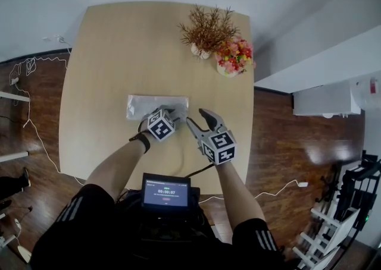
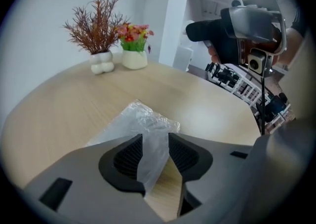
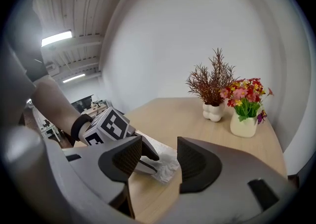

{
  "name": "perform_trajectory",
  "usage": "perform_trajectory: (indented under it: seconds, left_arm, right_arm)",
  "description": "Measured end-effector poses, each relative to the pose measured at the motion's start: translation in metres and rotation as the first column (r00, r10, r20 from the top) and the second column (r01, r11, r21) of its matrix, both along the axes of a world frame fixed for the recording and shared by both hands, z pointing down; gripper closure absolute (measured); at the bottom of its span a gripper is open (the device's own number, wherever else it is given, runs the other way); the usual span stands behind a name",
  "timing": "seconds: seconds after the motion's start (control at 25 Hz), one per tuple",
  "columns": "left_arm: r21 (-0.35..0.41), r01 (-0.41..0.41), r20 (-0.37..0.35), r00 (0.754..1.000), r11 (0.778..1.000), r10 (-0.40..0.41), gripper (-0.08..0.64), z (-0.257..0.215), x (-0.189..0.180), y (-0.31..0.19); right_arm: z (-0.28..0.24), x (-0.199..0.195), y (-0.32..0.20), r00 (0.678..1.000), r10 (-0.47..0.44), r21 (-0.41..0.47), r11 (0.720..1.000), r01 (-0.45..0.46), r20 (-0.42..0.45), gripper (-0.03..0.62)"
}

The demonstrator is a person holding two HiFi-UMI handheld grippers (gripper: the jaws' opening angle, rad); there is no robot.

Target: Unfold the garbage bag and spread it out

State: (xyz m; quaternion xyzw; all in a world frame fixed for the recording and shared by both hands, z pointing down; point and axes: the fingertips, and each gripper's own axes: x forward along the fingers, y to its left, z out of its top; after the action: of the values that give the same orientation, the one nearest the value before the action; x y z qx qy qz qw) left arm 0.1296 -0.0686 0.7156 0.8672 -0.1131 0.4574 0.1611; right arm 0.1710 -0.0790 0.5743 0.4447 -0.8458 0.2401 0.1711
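Note:
A folded, translucent white garbage bag (image 1: pixel 149 106) lies flat on the wooden table (image 1: pixel 107 55), near its middle. My left gripper (image 1: pixel 177 111) is at the bag's right end. In the left gripper view a raised corner of the bag (image 2: pixel 143 119) stands between the ribbed pads (image 2: pixel 129 156), with a gap still showing beside it, so the left gripper (image 2: pixel 155 144) is open around the corner. My right gripper (image 1: pixel 197 118) hovers just right of the bag, open and empty. In the right gripper view the right gripper (image 3: pixel 160 156) faces the bag's end (image 3: pixel 165 166) and the left gripper (image 3: pixel 150 161).
A white vase of dry reddish branches (image 1: pixel 205 31) and a pot of red and yellow flowers (image 1: pixel 234 57) stand at the table's far right. A small screen (image 1: pixel 166 191) sits at my waist. Cables (image 1: pixel 36 126) trail over the dark wood floor on the left.

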Motion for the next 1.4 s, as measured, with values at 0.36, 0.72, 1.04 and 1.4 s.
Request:
perform_trajectory:
  seconds: [0.36,0.72,1.04,1.4]
  left_arm:
    - [-0.026,0.038,0.003,0.999,0.999,-0.038,0.477,0.009,-0.002,-0.002]
    - [-0.023,0.062,-0.014,0.998,0.998,-0.063,0.558,0.013,-0.005,-0.005]
    - [-0.029,0.126,-0.118,0.985,0.992,-0.129,0.559,-0.016,-0.007,-0.009]
    - [-0.007,0.225,-0.329,0.92,0.974,-0.215,0.559,-0.051,-0.029,-0.025]
  right_arm:
    - [0.011,0.001,0.001,1.0,-0.001,-0.02,1.0,0.001,0.012,0.364]
    - [0.015,0.0,-0.001,1.0,-0.001,-0.028,1.0,0.001,0.007,0.364]
    - [0.017,-0.002,0.001,1.0,-0.002,-0.037,0.999,0.002,0.004,0.364]
    - [0.039,-0.018,0.0,0.998,-0.051,-0.072,0.996,0.049,-0.033,0.364]
